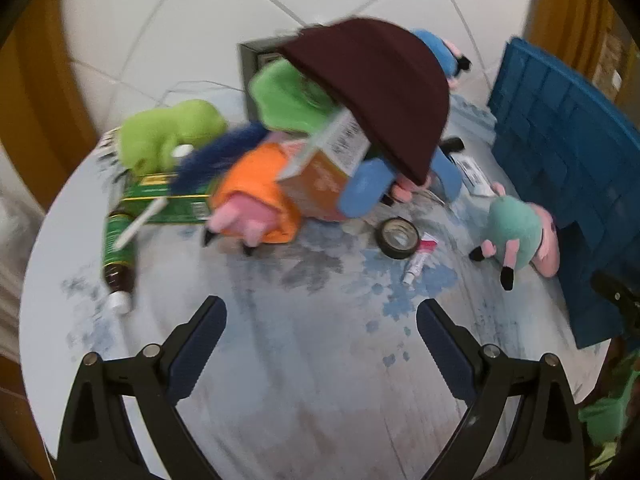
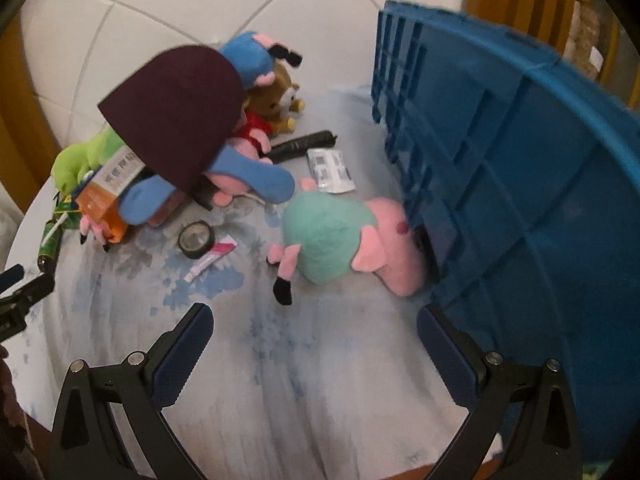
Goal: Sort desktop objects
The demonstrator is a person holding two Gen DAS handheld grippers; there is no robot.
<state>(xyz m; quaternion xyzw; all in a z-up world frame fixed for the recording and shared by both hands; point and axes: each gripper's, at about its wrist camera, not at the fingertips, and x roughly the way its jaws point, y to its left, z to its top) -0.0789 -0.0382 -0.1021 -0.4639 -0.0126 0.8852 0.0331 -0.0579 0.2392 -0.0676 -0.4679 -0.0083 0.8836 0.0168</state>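
On table, orange box print perhaps Chinese, both tools spread wide, empty.

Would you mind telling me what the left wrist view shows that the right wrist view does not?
Only the left wrist view shows the blue feathery toy and the bottle's white cap. Only the right wrist view shows the brown teddy bear and a black tube. Both show the maroon hat, tape roll, teal-dressed pig plush, blue crate and open grippers.

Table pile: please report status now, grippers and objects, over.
Left gripper open, empty. Right gripper open, empty. Toys and boxes heaped under maroon cap; teal-dress pig plush lies against blue crate. Tape roll lies apart, unobstructed.
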